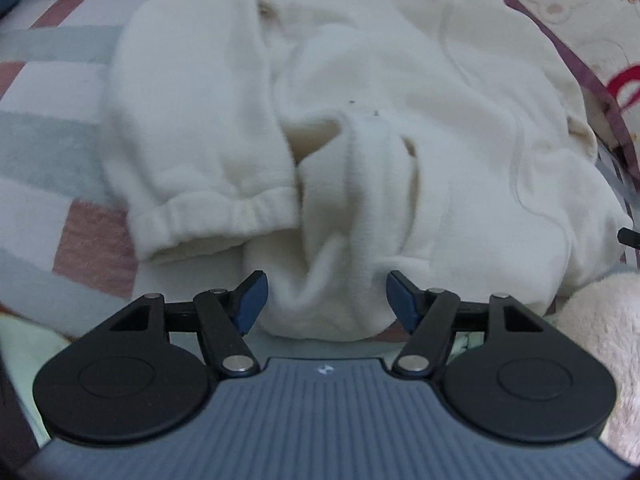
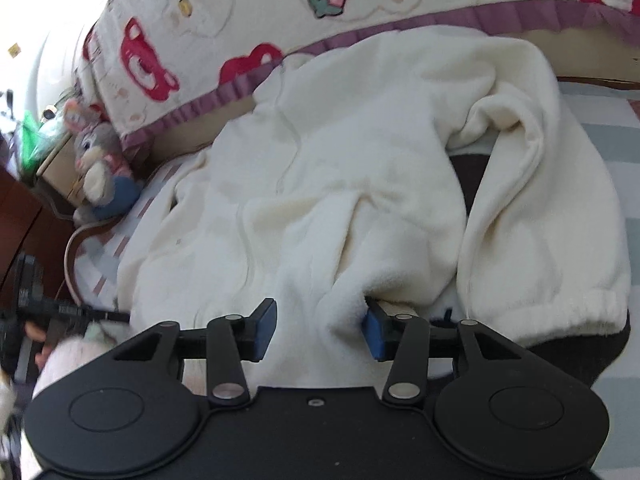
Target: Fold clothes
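Covering striped bedding [image 1: 60, 128], cream fleece garment [image 1: 400, 92] beside cartoon-print quilt [image 2: 248, 12].

Left claw [image 1: 326, 300]: jaws apart, blue pads either side of a bunched fold of the cream fleece garment [image 1: 360, 100], which lies on a striped blanket [image 1: 48, 152].

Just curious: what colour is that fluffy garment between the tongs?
Cream white all over, the fleece garment shows best in the right wrist view.
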